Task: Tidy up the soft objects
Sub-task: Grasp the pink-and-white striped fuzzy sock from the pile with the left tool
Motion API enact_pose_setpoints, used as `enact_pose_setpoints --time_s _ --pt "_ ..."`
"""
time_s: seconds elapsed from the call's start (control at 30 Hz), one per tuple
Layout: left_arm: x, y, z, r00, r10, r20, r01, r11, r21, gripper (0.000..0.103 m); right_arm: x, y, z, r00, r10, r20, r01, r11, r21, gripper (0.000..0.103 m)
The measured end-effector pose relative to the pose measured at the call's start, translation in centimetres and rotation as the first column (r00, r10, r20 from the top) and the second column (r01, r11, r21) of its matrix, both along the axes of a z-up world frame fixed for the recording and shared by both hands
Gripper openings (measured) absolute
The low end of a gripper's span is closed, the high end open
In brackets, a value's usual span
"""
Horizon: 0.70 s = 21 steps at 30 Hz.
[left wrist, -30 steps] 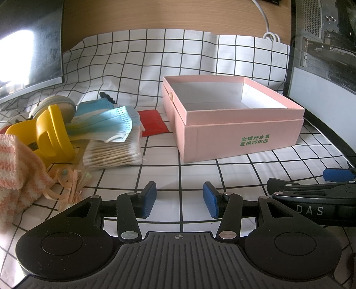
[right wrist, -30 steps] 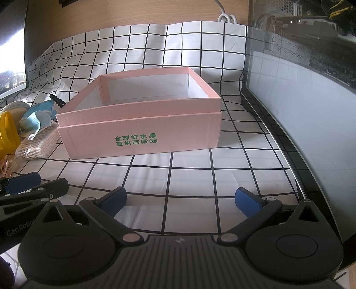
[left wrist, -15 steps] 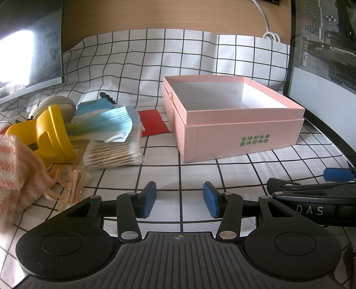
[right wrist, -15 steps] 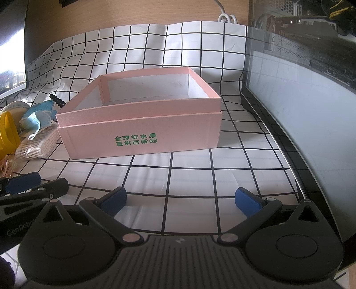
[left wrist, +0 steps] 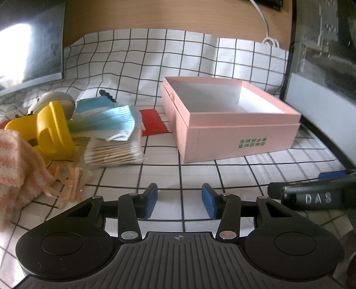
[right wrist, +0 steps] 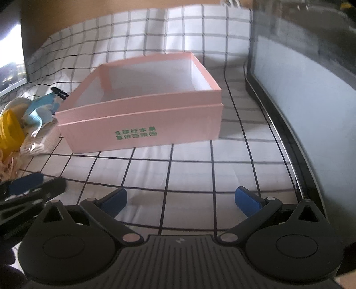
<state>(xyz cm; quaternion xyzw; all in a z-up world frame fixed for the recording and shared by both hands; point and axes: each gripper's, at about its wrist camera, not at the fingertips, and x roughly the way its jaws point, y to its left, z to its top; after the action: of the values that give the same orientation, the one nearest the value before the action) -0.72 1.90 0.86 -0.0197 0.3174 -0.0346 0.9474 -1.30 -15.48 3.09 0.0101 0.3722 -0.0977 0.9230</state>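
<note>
Left claw (left wrist: 179, 201) sits at the lower centre of the left wrist view, its blue pads parted over bare checked cloth with nothing between them; its jaws have just closed slightly. At the lower right of that frame lies part of the right claw's body, lettered "DAS".

Right claw (right wrist: 180, 200) occupies the lower centre of the right wrist view, spread wide, nothing between its pads. The table (right wrist: 191, 169) beneath both is covered in white cloth with a black grid.

Soft objects lie heaped at the left of the left wrist view. Nearest, a pink-and-white striped cloth (left wrist: 15, 164) at the left edge, with peach-coloured bands (left wrist: 66, 180) just beside it. Behind these, a clear packet of cotton swabs (left wrist: 115, 151); blue face masks (left wrist: 111, 120) rest on top of it. A yellow plastic item (left wrist: 53, 131) stands to the left of the masks. A flat red piece (left wrist: 153, 122) lies between the heap and the box.

Pink box (left wrist: 231, 124), right of centre, stands open and empty, with a white interior. Its front wall carries two lines of green Chinese characters, too small to read with certainty. The box is apart from both claws.

Farther back, the cloth rises against a wooden panel (left wrist: 178, 15).
</note>
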Motion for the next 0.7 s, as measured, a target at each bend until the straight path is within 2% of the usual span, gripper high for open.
enact_pose_setpoints --time_s 0.03,0.1,0.17,0.23,0.33,0.4,0.43,0.47,0.5,0.57,0.6,0.7 --pt "-0.3 0.5 0.4 1.0 -0.009 0.004 0.009 1.0 -0.012 0.049 0.3 0.1 0.2 1.0 -0.003 -0.027 0.003 1.0 -0.002 0.103" --pt "-2.1 3.3 2.9 0.998 -0.041 0.049 0.042 0.999 -0.03 0.049 0.5 0.4 0.0 0.998 -0.001 -0.062 -0.001 1.0 -0.023 0.103" --pt "-4.5 7.3 6.3 0.991 -0.058 0.117 0.059 0.998 -0.01 0.049 0.7 0.5 0.1 0.997 -0.009 -0.075 0.007 1.0 -0.024 0.103" --pt "-5.8 10.5 8.2 0.988 -0.055 0.142 0.056 0.998 0.004 0.049 0.7 0.6 0.0 0.997 -0.009 -0.071 0.007 1.0 -0.024 0.103" --pt "-6.7 17.0 9.6 0.999 0.003 0.037 -0.002 1.0 -0.015 0.048 0.2 0.8 -0.1 0.999 0.018 -0.05 -0.02 0.999 -0.027 0.103" --pt "-7.0 21.0 9.0 0.995 0.075 -0.067 -0.082 0.991 -0.106 0.048 -0.3 1.7 0.4 0.997 0.044 -0.062 -0.045 0.999 -0.016 0.093" --pt "-7.1 22.6 8.5 0.989 0.102 -0.109 -0.119 0.98 -0.161 0.048 -0.7 2.5 0.9 0.996 0.063 -0.056 -0.064 0.998 -0.011 0.092" --pt "-7.2 24.7 7.6 0.98 0.13 -0.15 -0.163 0.958 -0.236 0.048 -1.1 3.7 1.6 0.996 0.088 -0.033 -0.089 0.996 -0.019 0.092" --pt "-7.1 25.6 6.9 0.977 0.141 -0.162 -0.18 0.949 -0.258 0.048 -1.5 5.0 2.3 0.993 0.119 0.001 -0.119 0.992 -0.041 0.092" --pt "-6.3 26.7 5.5 0.967 0.156 -0.2 -0.205 0.945 -0.256 0.048 -1.9 8.3 3.8 0.98 0.186 0.071 -0.179 0.979 -0.094 0.092" --pt "-5.6 27.2 4.8 0.962 0.151 -0.227 -0.212 0.939 -0.273 0.048 -1.8 9.5 4.4 0.976 0.2 0.091 -0.192 0.977 -0.088 0.092" --pt "-3.3 27.8 3.3 0.962 0.096 -0.255 -0.189 0.909 -0.371 0.048 -0.3 12.6 5.5 0.972 0.215 0.093 -0.218 0.976 0.021 0.092"
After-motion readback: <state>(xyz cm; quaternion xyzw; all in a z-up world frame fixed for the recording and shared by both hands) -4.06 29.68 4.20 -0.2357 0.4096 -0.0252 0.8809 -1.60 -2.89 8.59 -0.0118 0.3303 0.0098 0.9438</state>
